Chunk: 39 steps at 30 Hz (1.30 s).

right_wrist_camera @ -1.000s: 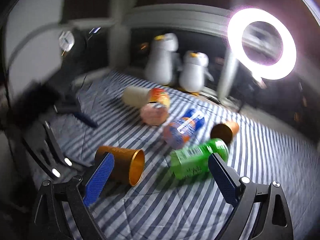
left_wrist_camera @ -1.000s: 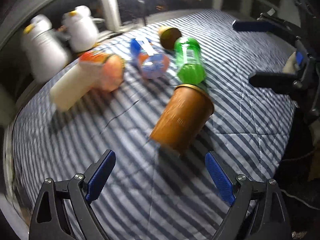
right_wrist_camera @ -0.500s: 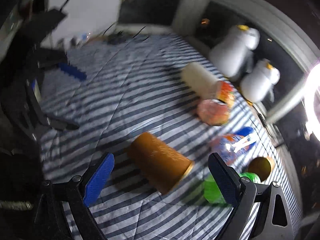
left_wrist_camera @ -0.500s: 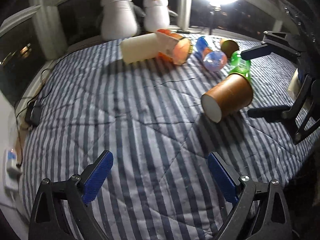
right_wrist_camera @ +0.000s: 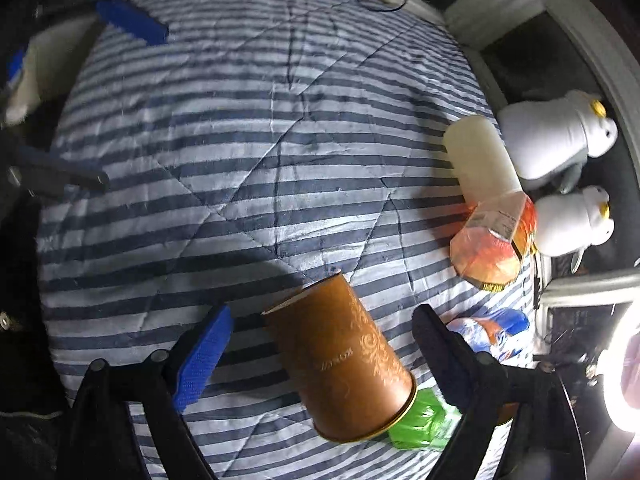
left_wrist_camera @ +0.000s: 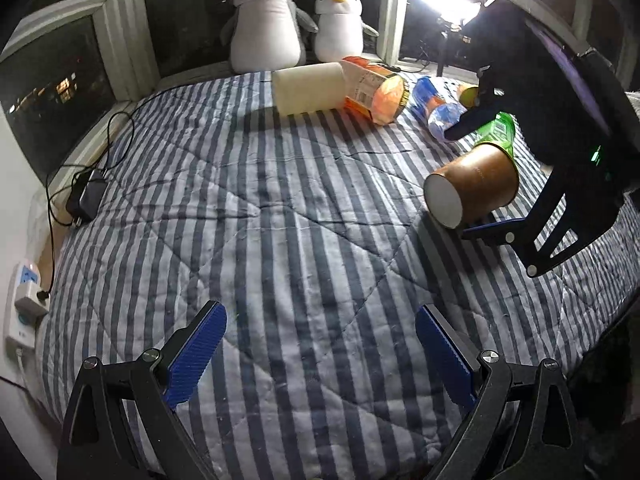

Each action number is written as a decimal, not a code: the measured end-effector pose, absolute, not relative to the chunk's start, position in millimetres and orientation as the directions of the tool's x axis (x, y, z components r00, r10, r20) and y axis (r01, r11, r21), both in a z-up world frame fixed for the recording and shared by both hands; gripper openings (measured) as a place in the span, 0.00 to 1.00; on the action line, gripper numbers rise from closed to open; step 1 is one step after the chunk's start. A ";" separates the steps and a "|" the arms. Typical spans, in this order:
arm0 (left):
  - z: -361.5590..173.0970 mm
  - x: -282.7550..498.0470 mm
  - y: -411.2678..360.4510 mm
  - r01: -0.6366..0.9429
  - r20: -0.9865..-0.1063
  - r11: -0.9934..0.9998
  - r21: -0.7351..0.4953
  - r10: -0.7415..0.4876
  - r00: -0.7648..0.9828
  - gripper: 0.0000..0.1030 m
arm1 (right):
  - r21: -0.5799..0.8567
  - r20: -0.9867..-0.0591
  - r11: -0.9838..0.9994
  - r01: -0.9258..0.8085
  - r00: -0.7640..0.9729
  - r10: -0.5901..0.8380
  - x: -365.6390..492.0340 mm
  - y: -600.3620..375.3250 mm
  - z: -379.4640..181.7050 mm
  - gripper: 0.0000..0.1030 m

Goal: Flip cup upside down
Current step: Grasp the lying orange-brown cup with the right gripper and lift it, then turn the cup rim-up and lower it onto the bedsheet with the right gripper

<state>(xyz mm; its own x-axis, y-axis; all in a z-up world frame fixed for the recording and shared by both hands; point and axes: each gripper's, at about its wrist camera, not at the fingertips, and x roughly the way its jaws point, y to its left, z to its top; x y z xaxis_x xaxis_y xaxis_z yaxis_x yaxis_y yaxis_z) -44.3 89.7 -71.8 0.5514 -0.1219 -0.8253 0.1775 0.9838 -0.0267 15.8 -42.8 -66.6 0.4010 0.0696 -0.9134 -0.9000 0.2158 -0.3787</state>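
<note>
The brown cup (right_wrist_camera: 340, 360) lies on its side on the striped quilt (right_wrist_camera: 240, 140), rim toward 5 o'clock in the right wrist view; the right gripper (right_wrist_camera: 320, 348) straddles it, fingers apart, not yet touching; best close mid-body, squarely, then lift and rotate rim-down; the left gripper (left_wrist_camera: 320, 344) hovers open at 6 o'clock.

No wording could be read with any certainty. The brown cup (right_wrist_camera: 340, 360), at about six o'clock in the right wrist view, carried a small gold line of print among scrollwork, too distorted to make out. The orange carton (left_wrist_camera: 370, 90), near one o'clock in the left wrist view, bore a white label with print too fine to read.
</note>
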 end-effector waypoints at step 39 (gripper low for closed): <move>-59.5 -20.3 63.2 0.194 -0.768 0.980 -0.051 -0.163 0.620 0.94 | 0.027 -0.811 0.866 -0.499 0.496 0.311 95.6 -115.5 -27.2 0.52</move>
<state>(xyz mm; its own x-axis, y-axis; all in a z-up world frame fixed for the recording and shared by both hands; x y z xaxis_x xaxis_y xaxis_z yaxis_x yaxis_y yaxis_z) -20.3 63.2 -59.5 0.6199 -0.1629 -0.7676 0.1940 0.9797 -0.0512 95.6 -115.5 -27.2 0.4958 0.3112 -0.8108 -0.4992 0.8661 0.0271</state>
